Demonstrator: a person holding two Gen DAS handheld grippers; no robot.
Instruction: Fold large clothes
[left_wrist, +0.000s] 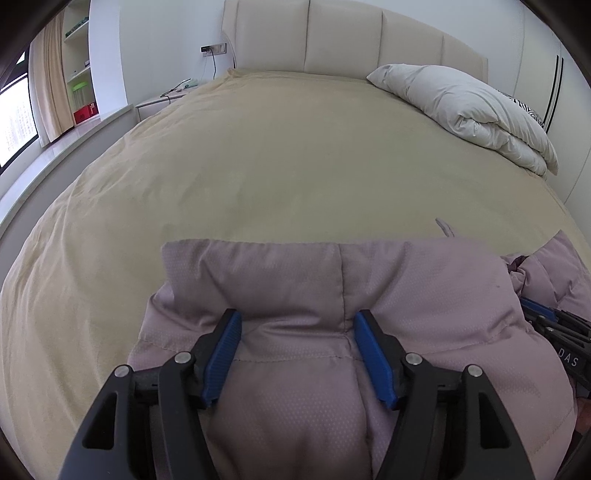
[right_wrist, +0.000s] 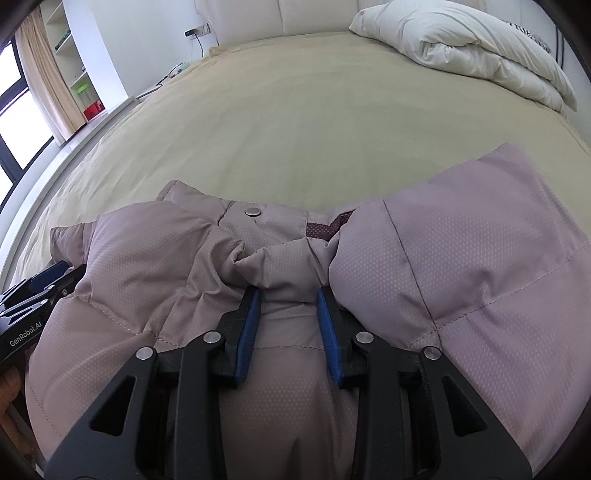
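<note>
Mauve padded jacket (left_wrist: 295, 280) at bed's (left_wrist: 258, 155) near edge, left tool (left_wrist: 297, 325) released astride it, right tool (right_wrist: 288, 295) pinching a fold

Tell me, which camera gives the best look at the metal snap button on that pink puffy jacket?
The right wrist view. The snap button sits in plain sight on the jacket, just beyond the right gripper. The left wrist view shows only smooth quilted fabric around the left gripper; no button is visible there.

Both wrist views close above jacket (left_wrist: 295, 295), angled down, facing headboard (left_wrist: 343, 37), sharing bed (left_wrist: 258, 155)
</note>
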